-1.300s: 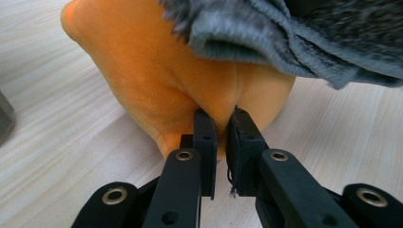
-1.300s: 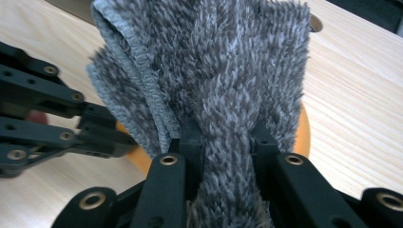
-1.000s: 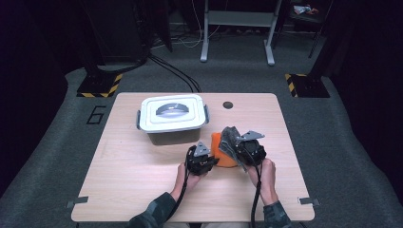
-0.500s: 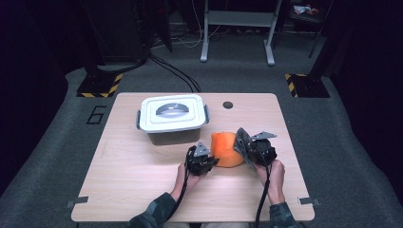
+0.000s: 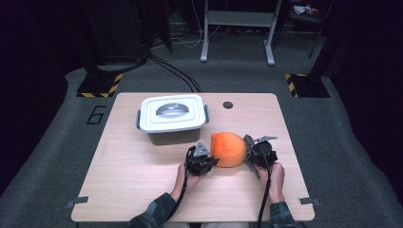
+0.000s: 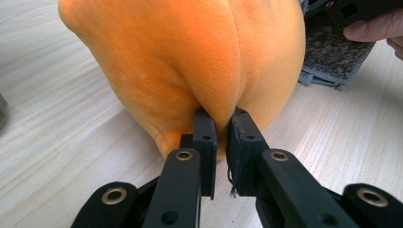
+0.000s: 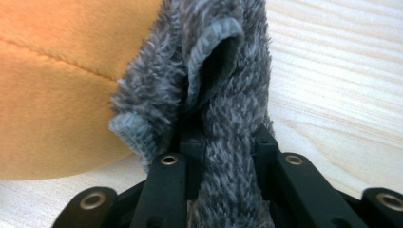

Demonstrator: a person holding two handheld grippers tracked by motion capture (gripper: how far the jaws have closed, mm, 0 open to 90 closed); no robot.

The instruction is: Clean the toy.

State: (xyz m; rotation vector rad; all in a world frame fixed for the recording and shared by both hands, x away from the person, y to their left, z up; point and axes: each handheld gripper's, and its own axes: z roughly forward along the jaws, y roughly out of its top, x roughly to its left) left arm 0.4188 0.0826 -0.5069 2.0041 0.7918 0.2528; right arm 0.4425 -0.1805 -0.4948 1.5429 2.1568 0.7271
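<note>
An orange plush cushion (image 5: 229,148) lies on the wooden table (image 5: 142,190), right of the middle. From the left, my left gripper (image 5: 211,161) is shut on a pinched fold of the orange plush (image 6: 190,57), its jaws (image 6: 221,116) nearly touching. At the cushion's right side my right gripper (image 5: 248,154) is shut on a grey fuzzy cloth (image 7: 223,95) that runs between its jaws (image 7: 223,133). The orange cushion (image 7: 57,95) sits just left of that cloth. The grey cloth (image 6: 332,52) and a finger show beyond the cushion in the left gripper view.
A white lidded box (image 5: 172,114) with a grey handle stands behind and left of the cushion. A small dark hole (image 5: 228,105) marks the table's far middle. Bare wood lies left and in front of the hands.
My right gripper has moved right and down toward the table, drawing the grey cloth to the cushion's right side. More of the orange cushion shows. The left gripper has stayed put.
</note>
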